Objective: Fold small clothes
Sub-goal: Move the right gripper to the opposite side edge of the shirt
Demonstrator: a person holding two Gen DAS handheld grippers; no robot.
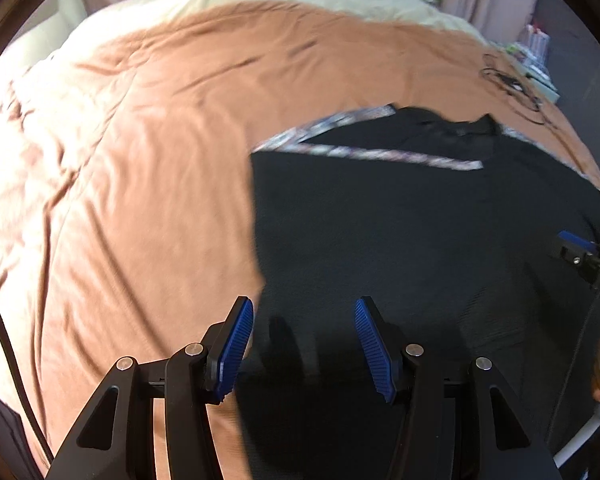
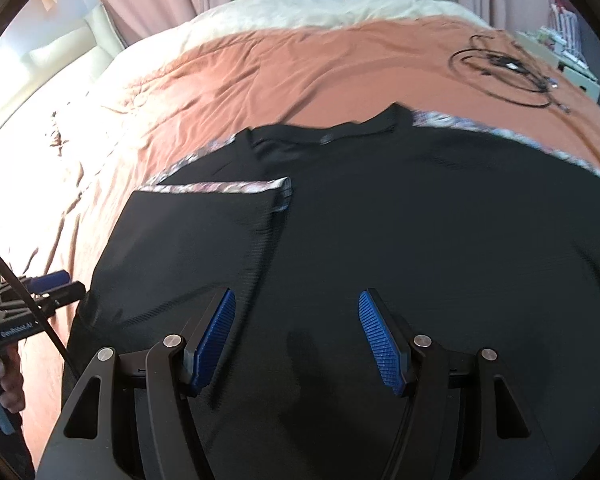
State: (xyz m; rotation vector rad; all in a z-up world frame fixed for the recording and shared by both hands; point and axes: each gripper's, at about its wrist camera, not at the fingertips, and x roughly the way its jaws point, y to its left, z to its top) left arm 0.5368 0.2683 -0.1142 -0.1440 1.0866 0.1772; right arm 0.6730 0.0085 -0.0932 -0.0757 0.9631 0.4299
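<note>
The shirt (image 2: 380,220) lies flat on the bed (image 1: 140,140), left sleeve folded in. Both tongs, left (image 1: 304,344) and right (image 2: 296,340), hover spread and empty. Risk: a one-layer pinch would drag the fold loose.

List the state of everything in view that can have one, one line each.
left gripper: open, empty, over the shirt's left edge.
right gripper: open, empty, above the shirt.
black shirt: flat on the bed, one patterned-trim sleeve folded inward.
orange bedcover: spread out, wrinkled.
black cable: loosely coiled on the bedcover.
</note>
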